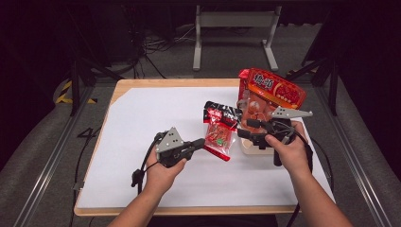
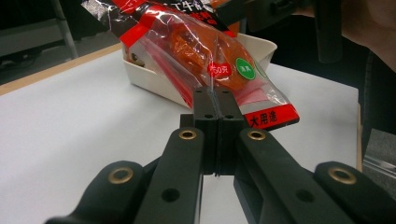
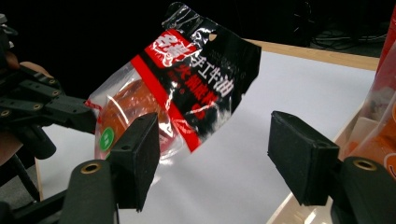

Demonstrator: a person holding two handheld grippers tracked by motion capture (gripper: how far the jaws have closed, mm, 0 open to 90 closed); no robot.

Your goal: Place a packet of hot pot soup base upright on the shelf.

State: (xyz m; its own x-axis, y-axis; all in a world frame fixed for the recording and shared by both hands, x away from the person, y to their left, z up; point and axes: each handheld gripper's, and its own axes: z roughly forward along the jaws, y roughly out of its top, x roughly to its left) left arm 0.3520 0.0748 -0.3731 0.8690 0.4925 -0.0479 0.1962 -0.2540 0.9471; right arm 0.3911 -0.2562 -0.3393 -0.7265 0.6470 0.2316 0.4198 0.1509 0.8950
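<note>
A small snack packet point(image 1: 221, 132), black and red on top with a clear lower half showing orange pieces, hangs tilted above the white table sheet point(image 1: 151, 123). My left gripper point(image 1: 202, 142) is shut on the packet's lower edge; in the left gripper view the pads point(image 2: 213, 100) pinch the thin film of the packet point(image 2: 196, 46). My right gripper point(image 1: 244, 128) stands open just right of the packet. In the right gripper view its gap point(image 3: 212, 140) is wide, and the packet point(image 3: 187, 88) hangs beyond the left jaw, untouched by either pad.
A white tray point(image 1: 250, 147) sits on the table under my right hand, with a large orange snack bag point(image 1: 272, 92) standing in it. The tray's wall point(image 2: 154, 79) is close behind the held packet. A metal frame stands on the floor beyond the table.
</note>
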